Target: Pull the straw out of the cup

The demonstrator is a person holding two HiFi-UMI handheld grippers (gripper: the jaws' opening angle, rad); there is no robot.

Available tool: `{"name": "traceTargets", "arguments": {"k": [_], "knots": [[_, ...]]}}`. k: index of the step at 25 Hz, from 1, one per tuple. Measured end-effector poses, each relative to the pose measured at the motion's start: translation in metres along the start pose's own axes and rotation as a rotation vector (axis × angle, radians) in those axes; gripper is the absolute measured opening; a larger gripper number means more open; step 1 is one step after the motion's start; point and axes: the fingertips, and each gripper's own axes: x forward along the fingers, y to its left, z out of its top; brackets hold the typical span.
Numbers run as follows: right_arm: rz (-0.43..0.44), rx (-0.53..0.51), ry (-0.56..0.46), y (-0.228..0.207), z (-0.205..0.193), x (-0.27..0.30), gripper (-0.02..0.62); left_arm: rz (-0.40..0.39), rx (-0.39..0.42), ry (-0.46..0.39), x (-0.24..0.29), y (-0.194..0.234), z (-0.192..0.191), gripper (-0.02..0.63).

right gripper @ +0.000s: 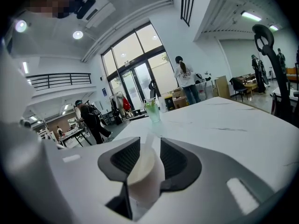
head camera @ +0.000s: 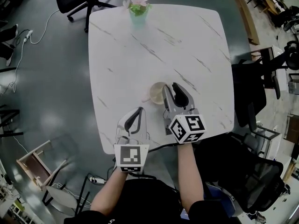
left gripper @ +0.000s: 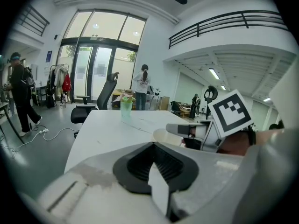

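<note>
Now | right claw (head camera: 170, 86) open, cup (right gripper: 145, 176) with straw (right gripper: 147, 139) between its jaws | left claw (head camera: 138, 111) closed

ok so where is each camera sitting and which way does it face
Head view: on the person's head, looking steeply down at the table; both forearms, the left gripper and right gripper show.
Left gripper view: rides the left gripper, looking along its jaws across the table toward glass doors; the right gripper shows at right.
Right gripper view: rides the right gripper, looking along its parted jaws, cup between them.
Shared: both gripper views see the plant at the table's far edge.
</note>
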Motion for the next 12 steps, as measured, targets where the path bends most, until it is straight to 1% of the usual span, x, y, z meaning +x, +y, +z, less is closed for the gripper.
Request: {"name": "traceTargets", "arguments": {"k": [5,9,12], "knots": [[0.007,-0.006,-0.003,-0.0006,0.0003,0.0073,0.130,0.001,-0.002,0.002,0.0006,0.0022,-0.0004,0.002],[0.002,-0.020,-0.015,0.0002,0.0041,0.0070,0.077,0.003,0.000,-0.002,-0.0013,0.0019,0.0020,0.002],[-0.002,-0.027,-0.028,0.0016,0.0079,0.0039,0.060,0.003,0.006,-0.010,-0.0040,0.0010,0.0058,0.002]]}}
